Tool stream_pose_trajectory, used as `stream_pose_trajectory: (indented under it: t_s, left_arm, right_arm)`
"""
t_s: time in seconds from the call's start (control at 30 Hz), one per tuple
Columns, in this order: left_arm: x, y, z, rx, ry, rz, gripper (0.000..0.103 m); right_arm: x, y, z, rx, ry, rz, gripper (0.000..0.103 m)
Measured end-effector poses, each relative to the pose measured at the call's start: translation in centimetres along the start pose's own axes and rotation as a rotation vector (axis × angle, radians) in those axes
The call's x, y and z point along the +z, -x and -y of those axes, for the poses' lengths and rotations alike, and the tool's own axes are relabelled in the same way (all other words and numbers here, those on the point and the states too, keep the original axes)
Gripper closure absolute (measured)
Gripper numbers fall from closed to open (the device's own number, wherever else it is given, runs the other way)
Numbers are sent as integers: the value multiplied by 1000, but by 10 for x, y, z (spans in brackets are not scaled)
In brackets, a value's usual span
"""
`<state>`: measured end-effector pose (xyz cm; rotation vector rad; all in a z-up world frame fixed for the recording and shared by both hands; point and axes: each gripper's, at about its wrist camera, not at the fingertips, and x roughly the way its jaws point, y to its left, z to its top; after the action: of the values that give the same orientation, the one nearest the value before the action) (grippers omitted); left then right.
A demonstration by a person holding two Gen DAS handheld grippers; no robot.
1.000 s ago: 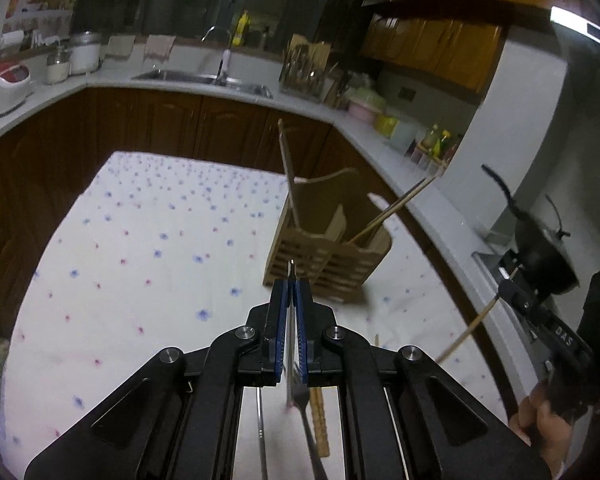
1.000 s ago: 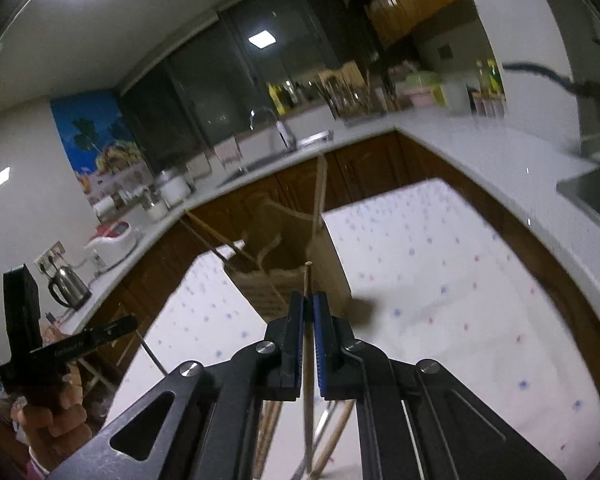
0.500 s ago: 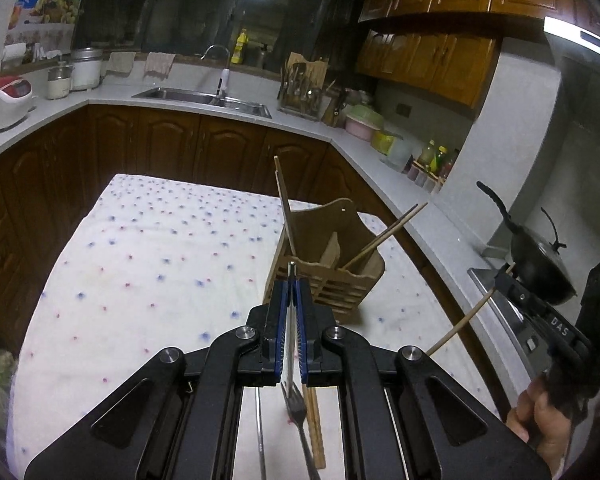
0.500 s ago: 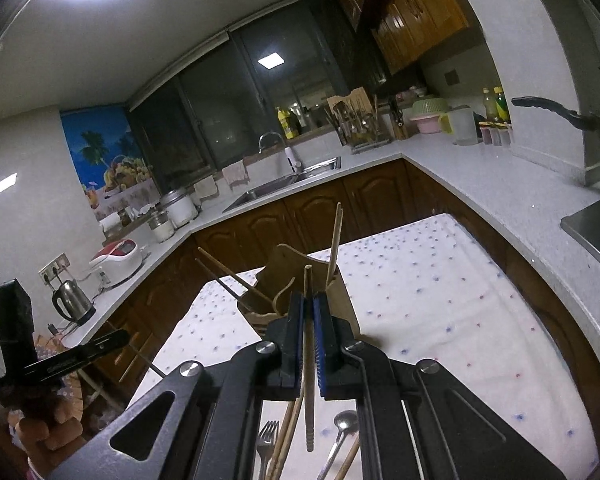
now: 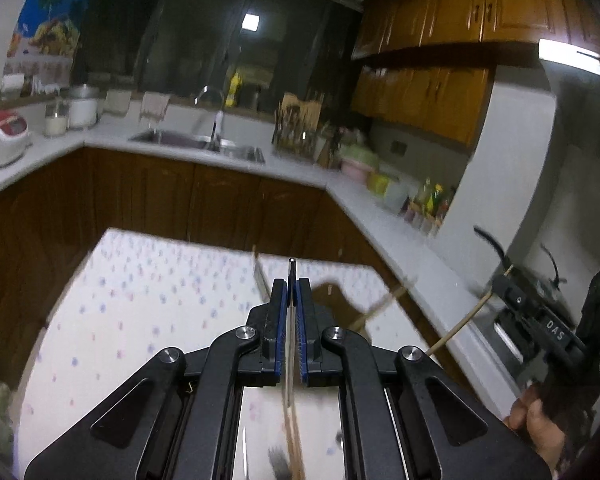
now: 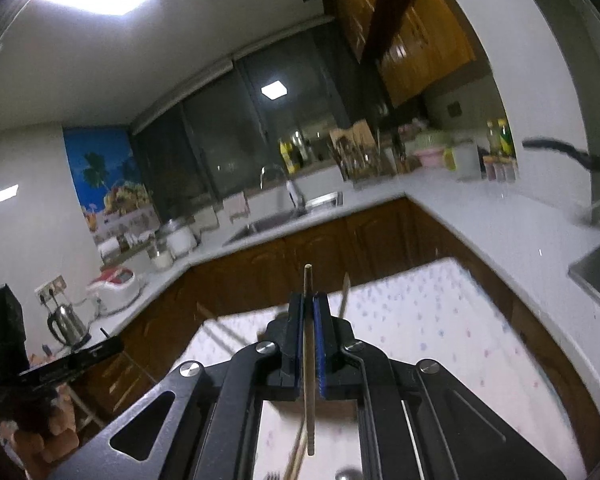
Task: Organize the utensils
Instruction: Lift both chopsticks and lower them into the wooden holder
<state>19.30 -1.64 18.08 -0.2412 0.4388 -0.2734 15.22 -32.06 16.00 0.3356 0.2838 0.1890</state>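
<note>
My left gripper (image 5: 291,286) is shut on a metal fork (image 5: 289,344), handle tip up between the jaws, tines hanging blurred below. My right gripper (image 6: 309,300) is shut on a wooden chopstick (image 6: 309,360) held upright; it also shows at the right of the left wrist view (image 5: 460,328). The wooden utensil holder (image 5: 336,300) is mostly hidden behind the left gripper, with chopsticks (image 5: 380,306) sticking out of it. In the right wrist view only a chopstick (image 6: 343,294) in the holder peeks past the fingers. Both grippers are high above the dotted tablecloth (image 5: 148,304).
Loose utensils lie on the cloth below: a spoon (image 6: 346,473), a fork (image 6: 271,475) and chopsticks (image 5: 294,440). White counters with a sink (image 5: 198,144), rice cooker (image 5: 2,140), kettle (image 6: 66,324) and pan (image 5: 496,246) ring the table. The other gripper (image 6: 52,368) is at far left.
Both grippers have lifted and tilted upward with their utensils. The holder and table have dropped low in both views, and the frames are blurred by motion.
</note>
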Motion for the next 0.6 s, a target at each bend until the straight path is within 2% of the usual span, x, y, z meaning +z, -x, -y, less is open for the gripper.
stream_pose_trajectory:
  t_s: [0.13,0.27,0.37,0.6]
  left_arm:
    - [29,-15,5,3,12,75,99]
    - [39,-38,7,28,19,102,99]
    - [32,-64,4,53,31,84,99]
    - [-4,-109,-10,83,57,10,99]
  right_arm:
    - [25,-16,-4,-4,4,66,98]
    - [38,-33,-7,-25,24,117,98]
    - [35,-49,-7,-41,42,126,98]
    - [0,-82,5,-70,41,86,98]
